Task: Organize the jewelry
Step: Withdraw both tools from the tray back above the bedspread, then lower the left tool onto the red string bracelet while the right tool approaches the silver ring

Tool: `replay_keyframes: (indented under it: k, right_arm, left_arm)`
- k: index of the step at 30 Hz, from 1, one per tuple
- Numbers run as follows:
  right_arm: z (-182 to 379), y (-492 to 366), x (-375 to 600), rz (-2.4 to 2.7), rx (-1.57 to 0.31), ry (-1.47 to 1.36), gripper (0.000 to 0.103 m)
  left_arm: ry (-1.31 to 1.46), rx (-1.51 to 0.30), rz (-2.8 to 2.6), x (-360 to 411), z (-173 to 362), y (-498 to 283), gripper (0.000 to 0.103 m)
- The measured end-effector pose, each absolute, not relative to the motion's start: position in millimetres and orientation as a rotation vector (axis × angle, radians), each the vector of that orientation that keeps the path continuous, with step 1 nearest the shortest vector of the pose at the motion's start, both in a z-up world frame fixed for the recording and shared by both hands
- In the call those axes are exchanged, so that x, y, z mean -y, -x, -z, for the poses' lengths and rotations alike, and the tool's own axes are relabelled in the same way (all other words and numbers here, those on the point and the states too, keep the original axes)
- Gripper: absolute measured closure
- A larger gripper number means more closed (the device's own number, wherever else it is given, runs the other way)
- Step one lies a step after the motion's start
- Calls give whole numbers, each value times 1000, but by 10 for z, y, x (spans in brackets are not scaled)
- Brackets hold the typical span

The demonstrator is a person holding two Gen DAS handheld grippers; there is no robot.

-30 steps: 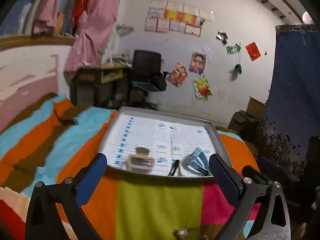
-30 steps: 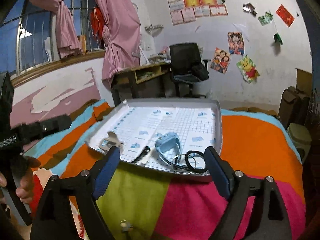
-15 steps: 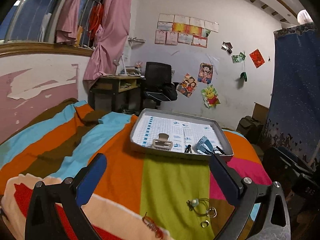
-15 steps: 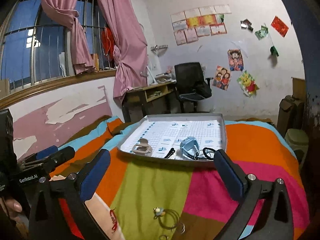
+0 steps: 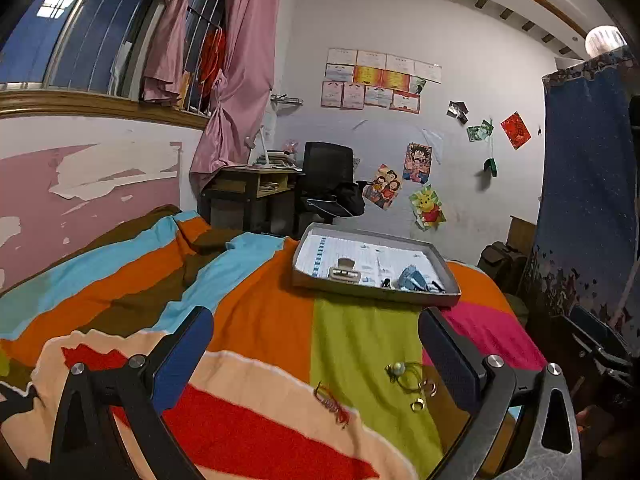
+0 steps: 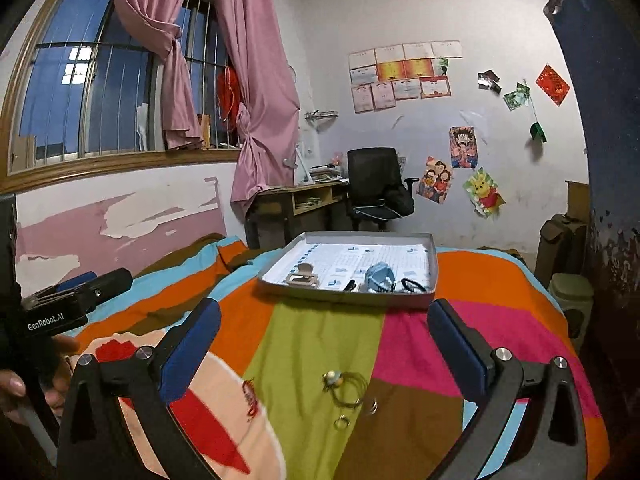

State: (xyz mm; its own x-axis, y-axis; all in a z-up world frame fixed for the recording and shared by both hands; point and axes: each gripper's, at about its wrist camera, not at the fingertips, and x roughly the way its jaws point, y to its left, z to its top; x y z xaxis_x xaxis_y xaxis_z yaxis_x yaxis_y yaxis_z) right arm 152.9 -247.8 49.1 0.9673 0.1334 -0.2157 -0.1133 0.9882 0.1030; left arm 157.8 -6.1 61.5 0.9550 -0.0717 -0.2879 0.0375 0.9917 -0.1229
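Observation:
A grey tray lined with grid paper lies far ahead on the striped blanket. It holds a beige hair clip, a small black clip, a blue watch-like piece and black hair ties. Nearer me on the blanket lie a thin necklace with a bead, small rings and a red string bracelet. My left gripper and right gripper are both open and empty, hovering short of the loose jewelry.
The left gripper's body and the hand holding it show at the left edge of the right wrist view. A desk and a black office chair stand beyond the bed. A dark blue curtain hangs at the right.
Both grippers have drawn back from the tray, which now looks smaller and farther. The necklace, rings and red bracelet on the blanket have come into view. The right jaws have widened a little.

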Motion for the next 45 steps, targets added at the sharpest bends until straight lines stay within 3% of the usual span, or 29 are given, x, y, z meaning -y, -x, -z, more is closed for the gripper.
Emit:
replay_keyframes:
  k: [16, 45]
  right_arm:
    - [-156, -794, 2472, -10, -286, -156, 1]
    - [116, -957, 2436, -2, -388, -167, 1]
  left_arm:
    - [58, -359, 121, 47, -261, -1068, 0]
    - [85, -413, 49, -5, -147, -1257, 0]
